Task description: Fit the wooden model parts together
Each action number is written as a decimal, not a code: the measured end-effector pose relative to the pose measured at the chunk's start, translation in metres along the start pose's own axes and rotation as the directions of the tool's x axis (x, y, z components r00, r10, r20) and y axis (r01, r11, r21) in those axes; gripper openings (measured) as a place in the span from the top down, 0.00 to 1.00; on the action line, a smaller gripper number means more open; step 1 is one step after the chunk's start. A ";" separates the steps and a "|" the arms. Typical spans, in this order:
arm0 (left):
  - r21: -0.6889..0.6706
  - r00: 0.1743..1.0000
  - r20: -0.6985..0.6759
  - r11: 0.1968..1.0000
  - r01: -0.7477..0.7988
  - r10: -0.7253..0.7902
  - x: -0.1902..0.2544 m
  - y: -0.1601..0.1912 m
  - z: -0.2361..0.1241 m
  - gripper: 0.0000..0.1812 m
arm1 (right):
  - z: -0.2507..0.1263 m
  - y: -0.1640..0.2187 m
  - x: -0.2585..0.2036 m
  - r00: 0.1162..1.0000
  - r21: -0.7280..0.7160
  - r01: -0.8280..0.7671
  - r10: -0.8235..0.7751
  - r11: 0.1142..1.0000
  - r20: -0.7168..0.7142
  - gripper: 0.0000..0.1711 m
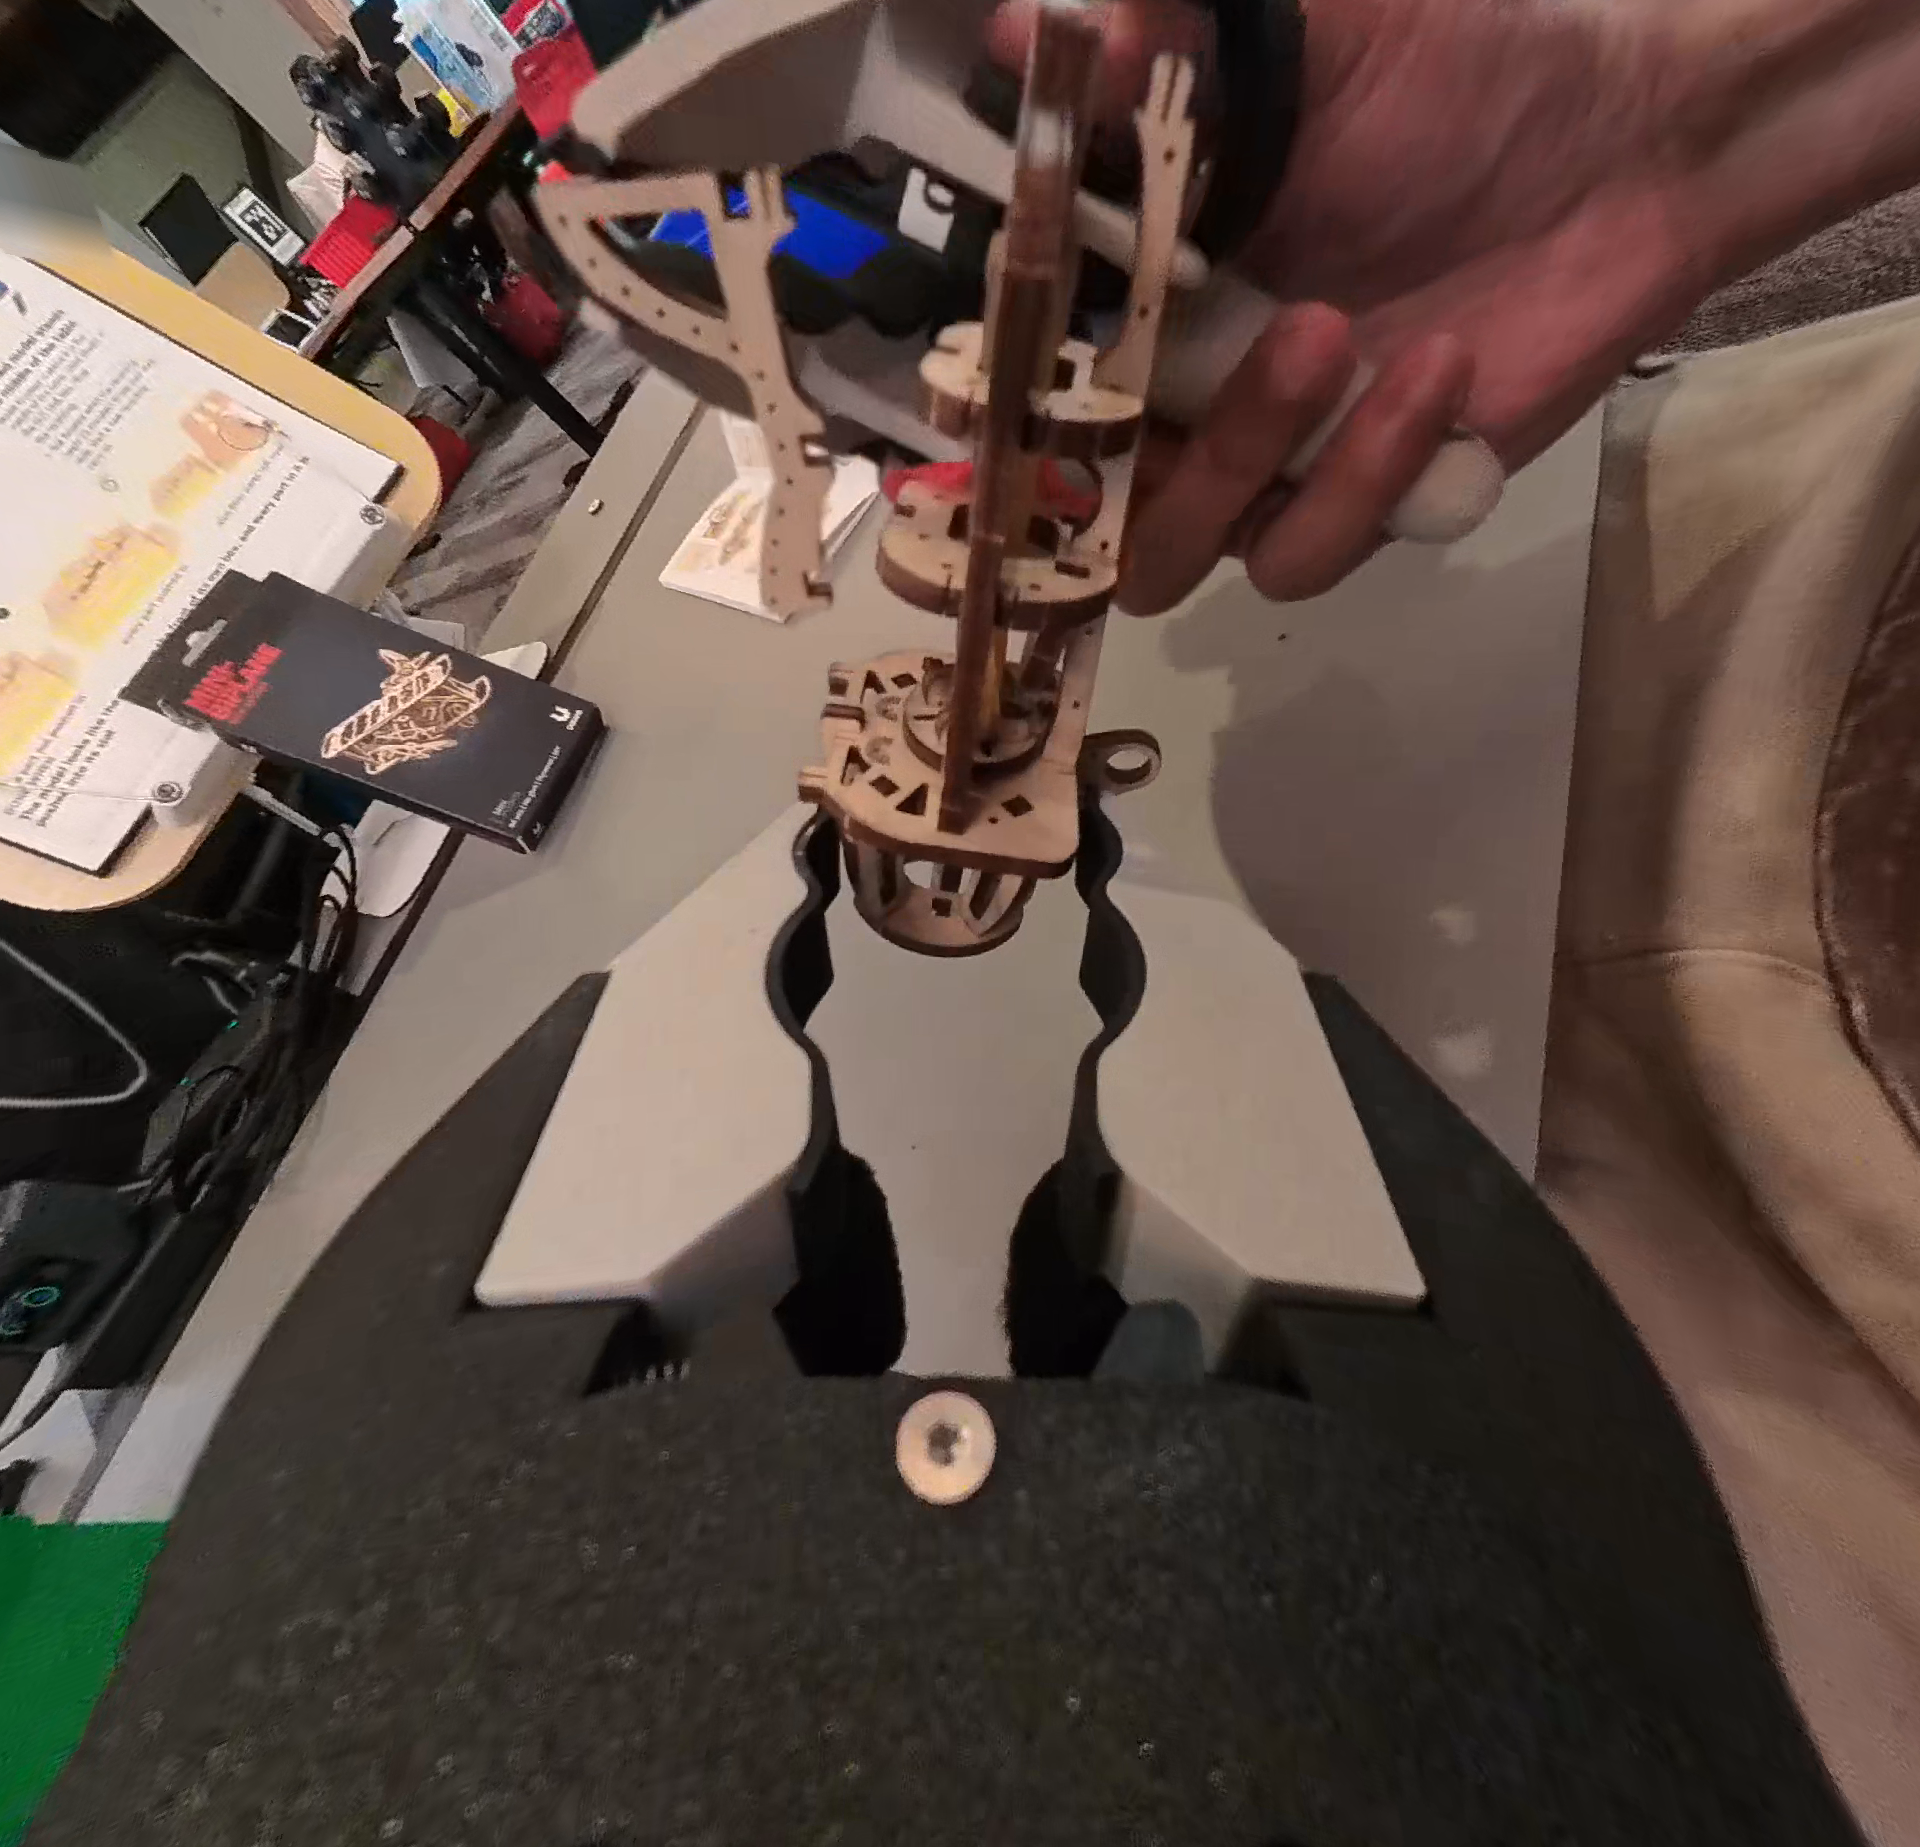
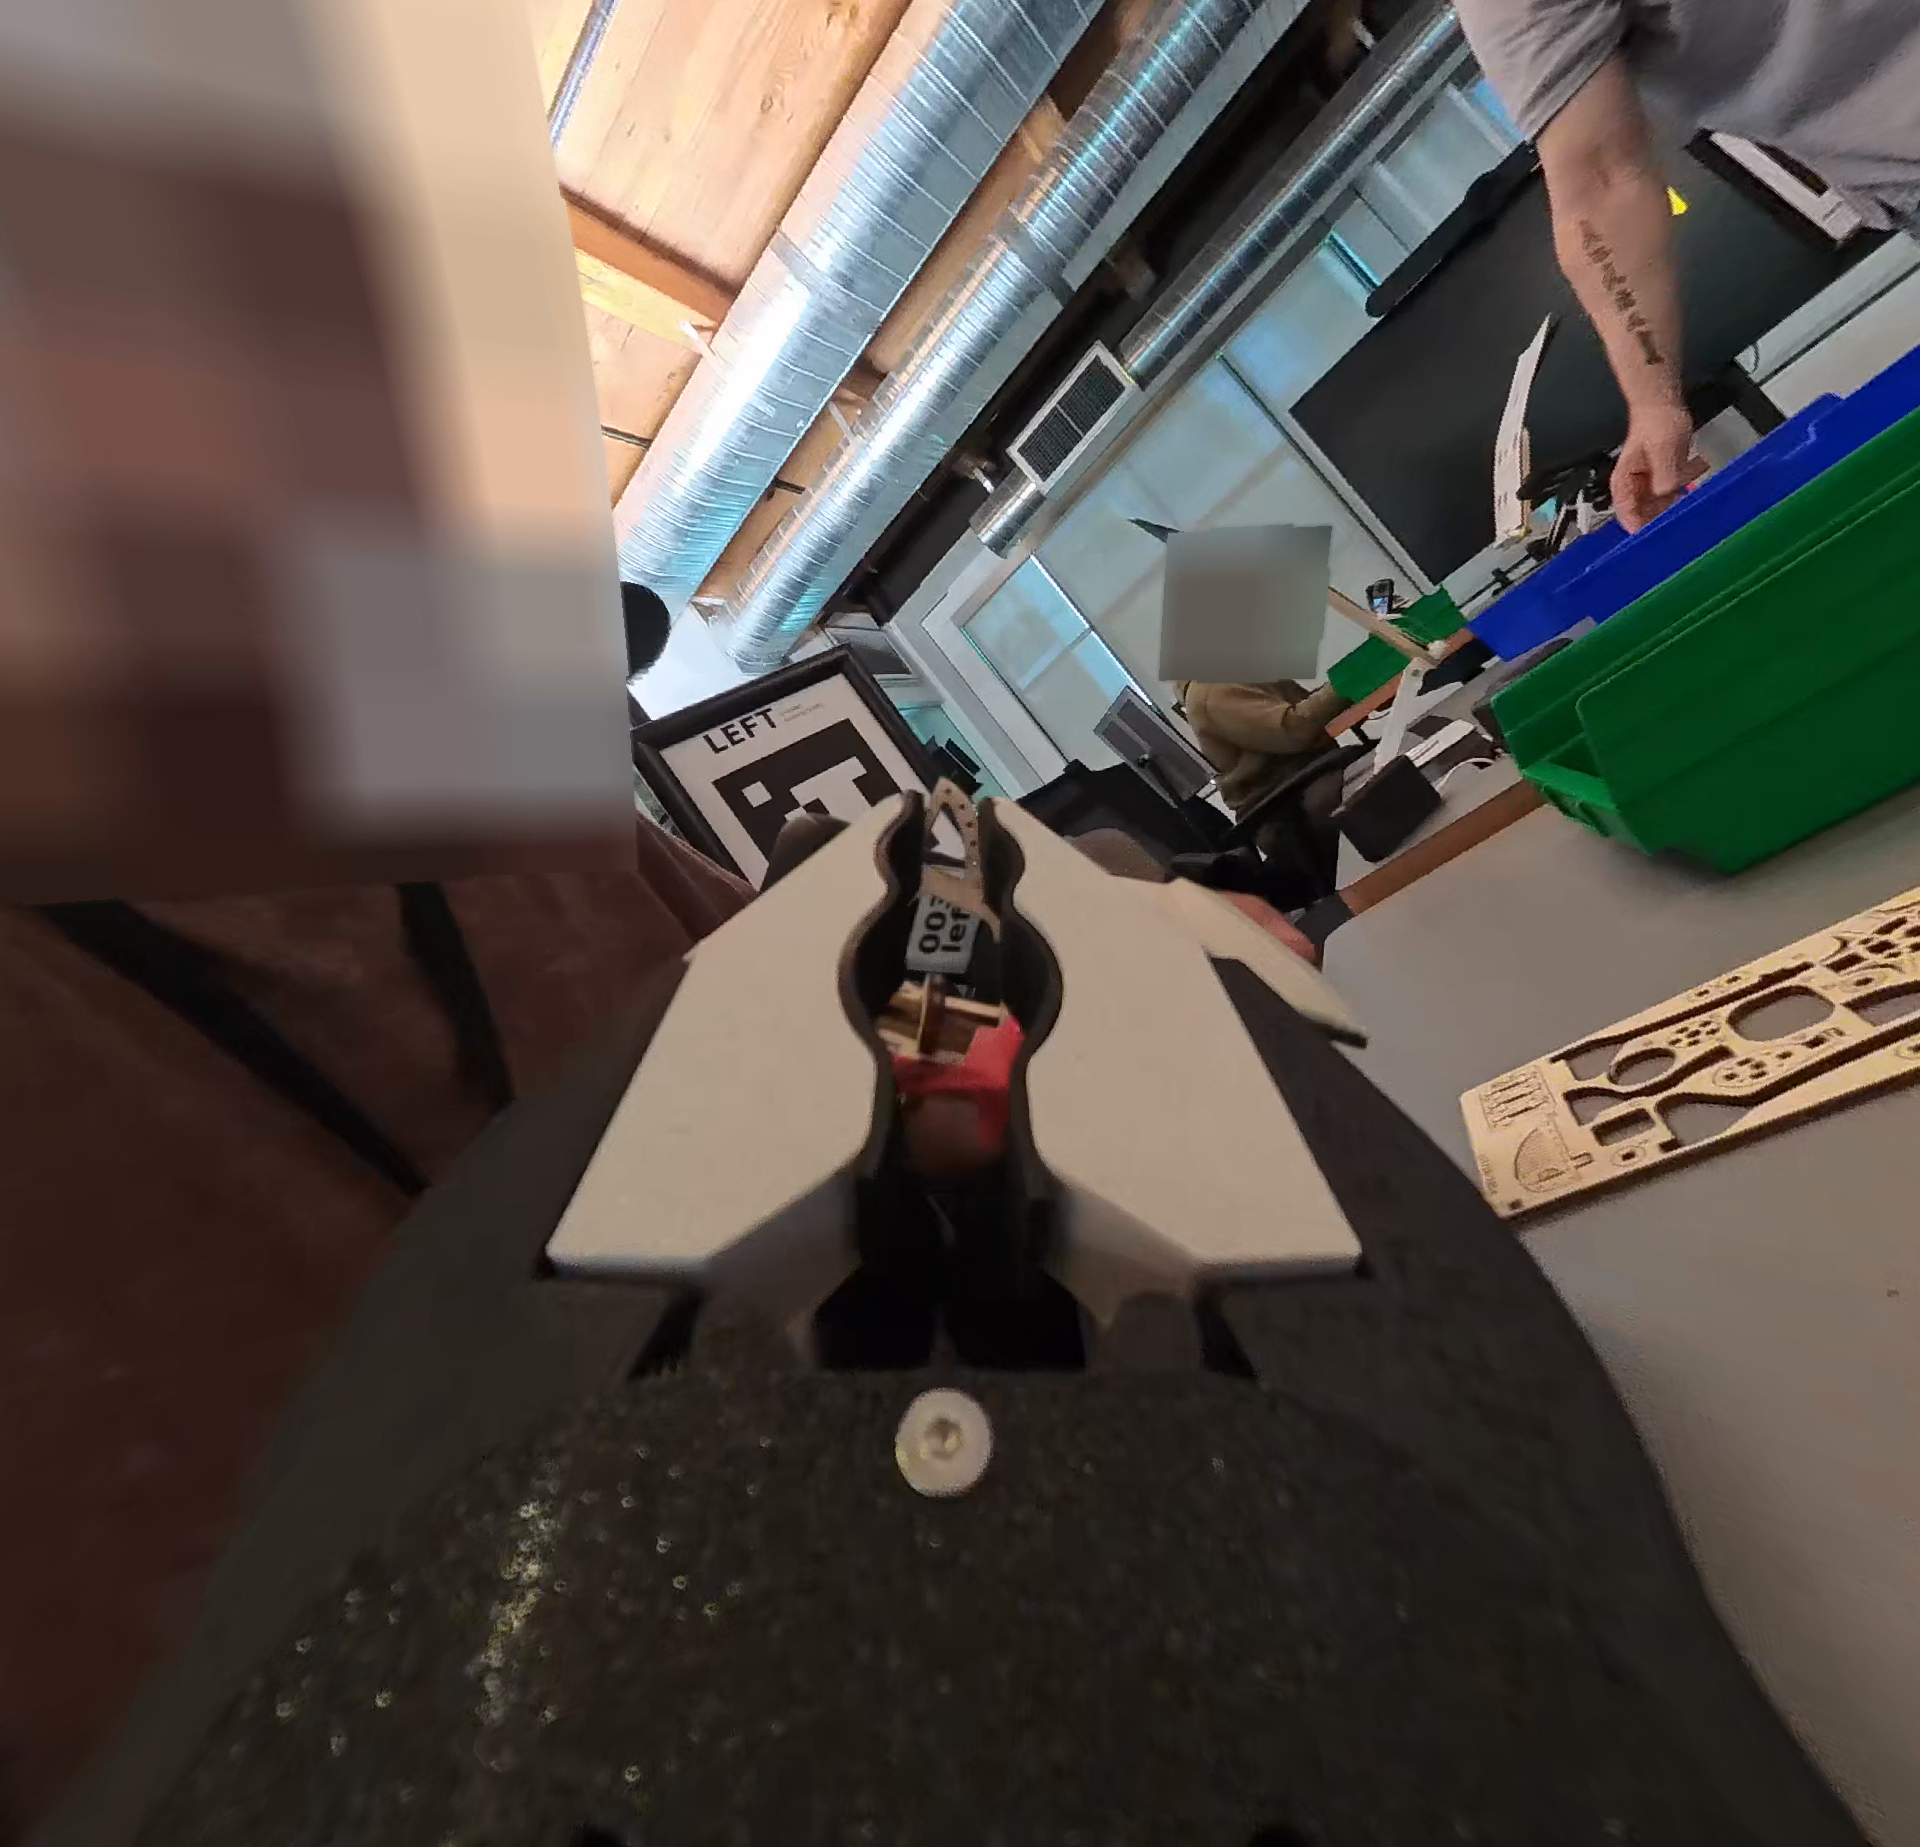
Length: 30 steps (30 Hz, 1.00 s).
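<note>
My left gripper [image 1: 951,847] is shut on the round nose of the partly built wooden model [image 1: 997,592], which sticks up away from me with stacked discs and a tall flat spine. My right gripper [image 2: 951,810] is shut on a thin perforated wooden strut [image 2: 961,841]. In the left wrist view, the right gripper [image 1: 582,150] comes in from the top, held by a hand [image 1: 1507,239]. Its strut [image 1: 727,363] hangs just left of the model's upper part, apart from it.
On the grey table [image 1: 1299,758] lie a black product box [image 1: 364,727], a booklet [image 1: 727,540] and instruction sheets [image 1: 156,509]. A cut-out wooden parts sheet [image 2: 1704,1070] and green bins [image 2: 1745,717] are at the right. A person [image 2: 1621,239] stands beyond them.
</note>
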State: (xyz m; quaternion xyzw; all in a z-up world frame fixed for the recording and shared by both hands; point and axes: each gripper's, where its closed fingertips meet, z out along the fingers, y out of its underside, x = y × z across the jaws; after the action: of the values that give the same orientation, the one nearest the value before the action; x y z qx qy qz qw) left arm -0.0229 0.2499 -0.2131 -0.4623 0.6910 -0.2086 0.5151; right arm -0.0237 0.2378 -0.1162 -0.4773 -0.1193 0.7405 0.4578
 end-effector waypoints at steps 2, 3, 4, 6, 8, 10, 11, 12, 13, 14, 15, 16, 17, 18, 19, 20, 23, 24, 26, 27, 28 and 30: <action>0.000 1.000 -0.002 1.000 0.002 -0.002 -0.001 0.001 0.000 0.76 | -0.002 0.000 0.000 1.000 0.009 -0.012 0.012 1.000 0.001 0.94; -0.004 1.000 0.000 1.000 0.001 -0.001 -0.001 0.002 0.000 0.76 | -0.003 -0.001 -0.002 1.000 0.016 -0.027 0.027 1.000 0.012 0.94; -0.006 1.000 -0.003 1.000 -0.005 0.005 -0.001 0.003 0.001 0.76 | -0.003 -0.002 -0.004 0.999 0.021 -0.044 0.044 0.999 0.025 0.94; -0.020 1.000 -0.015 1.000 -0.013 0.013 0.001 0.005 0.001 0.76 | -0.003 0.001 -0.004 0.997 0.009 -0.064 0.063 0.998 0.033 0.94; -0.020 1.000 -0.027 1.000 -0.010 0.010 0.003 0.006 0.001 0.76 | -0.002 0.006 -0.004 0.997 -0.013 -0.065 0.065 0.998 0.034 0.94; -0.014 0.999 -0.035 1.000 0.007 -0.007 0.003 0.004 0.000 0.76 | -0.001 0.007 -0.005 0.996 -0.017 -0.072 0.073 0.997 0.044 0.94; -0.013 0.999 -0.037 1.000 0.008 -0.009 0.003 0.004 0.000 0.76 | 0.000 0.008 -0.005 0.996 -0.023 -0.072 0.073 0.997 0.044 0.94; -0.012 0.999 -0.037 1.000 0.009 -0.009 0.003 0.004 0.000 0.76 | 0.000 0.009 -0.005 0.996 -0.033 -0.070 0.072 0.997 0.044 0.94; -0.014 0.999 -0.040 1.000 0.010 -0.011 0.003 0.004 -0.001 0.76 | 0.000 0.010 -0.005 0.997 -0.042 -0.069 0.071 0.997 0.040 0.94; -0.019 0.999 -0.041 1.000 0.009 -0.010 0.003 0.004 -0.001 0.76 | 0.000 0.012 -0.004 0.997 -0.054 -0.072 0.074 0.996 0.036 0.94; -0.022 0.999 -0.040 1.000 0.006 -0.007 0.003 0.005 0.000 0.76 | 0.000 0.012 -0.003 0.997 -0.064 -0.075 0.077 0.995 0.030 0.94; -0.024 0.999 -0.038 1.000 0.005 -0.006 0.003 0.005 0.000 0.76 | -0.001 0.012 -0.003 0.996 -0.071 -0.078 0.080 0.994 0.027 0.94; -0.028 0.999 -0.039 1.000 0.002 -0.003 0.003 0.005 0.000 0.76 | -0.002 0.012 -0.003 0.996 -0.081 -0.087 0.089 0.993 0.026 0.94; -0.034 0.999 -0.039 0.999 -0.003 0.002 0.004 0.006 0.000 0.76 | -0.003 0.014 -0.003 0.994 -0.095 -0.103 0.106 0.990 0.026 0.94; -0.044 0.999 -0.034 0.999 -0.016 0.015 0.004 0.007 0.001 0.76 | -0.003 0.016 -0.002 0.991 -0.114 -0.127 0.131 0.985 0.025 0.94; -0.051 0.999 -0.030 0.998 -0.035 0.033 0.004 0.009 0.001 0.76 | -0.004 0.018 -0.002 0.989 -0.131 -0.145 0.149 0.981 0.022 0.94; -0.079 0.996 -0.015 0.993 -0.091 0.090 0.005 0.012 0.003 0.76 | -0.005 0.020 -0.006 0.986 -0.145 -0.153 0.160 0.978 0.041 0.94; -0.079 0.995 -0.013 0.992 -0.103 0.102 0.006 0.012 0.003 0.76 | -0.005 0.021 -0.007 0.984 -0.151 -0.162 0.171 0.975 0.047 0.94; -0.075 0.995 -0.013 0.992 -0.103 0.102 0.006 0.011 0.003 0.76 | -0.006 0.020 -0.007 0.983 -0.141 -0.166 0.175 0.976 0.054 0.95; -0.075 0.995 -0.015 0.992 -0.100 0.099 0.006 0.010 0.003 0.76 | -0.006 0.021 -0.006 0.983 -0.141 -0.169 0.178 0.975 0.052 0.95; -0.080 0.995 -0.011 0.992 -0.102 0.101 0.005 0.011 0.003 0.76 | -0.006 0.022 -0.006 0.982 -0.146 -0.172 0.181 0.974 0.050 0.94; -0.080 0.995 -0.001 0.992 -0.103 0.103 0.003 0.011 0.002 0.76 | -0.007 0.021 -0.007 0.982 -0.147 -0.172 0.181 0.974 0.050 0.94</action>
State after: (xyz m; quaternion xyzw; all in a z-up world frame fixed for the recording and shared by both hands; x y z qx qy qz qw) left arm -0.0255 0.2528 -0.2242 -0.4466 0.7208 -0.1535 0.5073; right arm -0.0286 0.2191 -0.1289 -0.4937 -0.1432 0.7827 0.3509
